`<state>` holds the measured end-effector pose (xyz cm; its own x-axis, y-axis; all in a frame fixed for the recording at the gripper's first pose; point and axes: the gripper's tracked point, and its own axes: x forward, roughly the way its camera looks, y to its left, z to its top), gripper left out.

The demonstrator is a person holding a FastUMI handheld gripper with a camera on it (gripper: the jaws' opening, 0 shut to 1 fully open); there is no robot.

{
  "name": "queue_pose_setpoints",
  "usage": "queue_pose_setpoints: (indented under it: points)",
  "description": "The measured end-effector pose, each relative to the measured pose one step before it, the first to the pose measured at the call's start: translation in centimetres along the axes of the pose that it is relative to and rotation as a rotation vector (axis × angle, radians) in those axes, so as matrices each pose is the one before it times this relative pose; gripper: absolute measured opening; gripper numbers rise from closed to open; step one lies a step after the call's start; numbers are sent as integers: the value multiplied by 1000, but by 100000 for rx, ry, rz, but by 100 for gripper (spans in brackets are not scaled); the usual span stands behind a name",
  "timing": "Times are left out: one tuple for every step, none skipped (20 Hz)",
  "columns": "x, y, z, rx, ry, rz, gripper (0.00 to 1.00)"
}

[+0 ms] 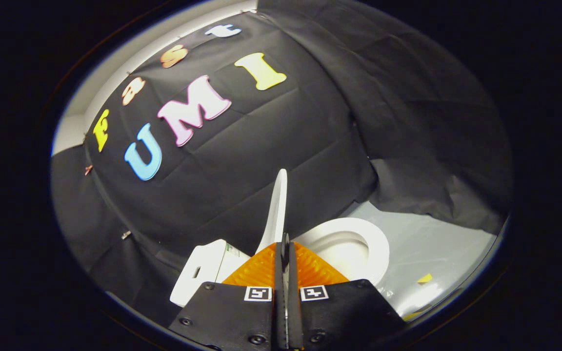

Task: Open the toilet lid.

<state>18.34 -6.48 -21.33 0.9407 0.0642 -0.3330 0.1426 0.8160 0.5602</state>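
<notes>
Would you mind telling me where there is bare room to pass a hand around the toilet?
Bare floor between the seat and the cloth wall. Crowded where the fingers pinch the raised lid, with the tank beside.

No readable text, brand or number. Tool (285, 246) carries two square black-and-white marker tags (258, 293) near fingers' base, patterns only. Small label (232, 249) on toilet tank (203, 273), at 10 o'clock from tool, too small to read.
</notes>
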Motion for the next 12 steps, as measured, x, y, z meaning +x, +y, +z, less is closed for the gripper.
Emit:
queue_pose_setpoints:
  points:
    - [-191, 1334, 66, -2802, -396, 664, 8]
    - [-114, 1117, 113, -2626, -325, 428, 8]
    - [-231, 1116, 18, -2447, -225, 577, 9]
    - [-317, 1201, 16, -2379, -507, 872, 9]
    - [-387, 1066, -144, -2230, -699, 1181, 9]
    - [-198, 1066, 53, -2391, -616, 1285, 9]
    - [-155, 1056, -6, -2636, -437, 894, 10]
    - [101, 1206, -74, -2626, -151, 895, 10]
    - [-116, 1248, -71, -2869, 187, 643, 10]
    - [-1, 1197, 133, -2845, 89, 1059, 10]
    - [178, 1303, 58, -2630, 81, 1241, 10]
    - [135, 1335, 129, -2609, -119, 1414, 11]
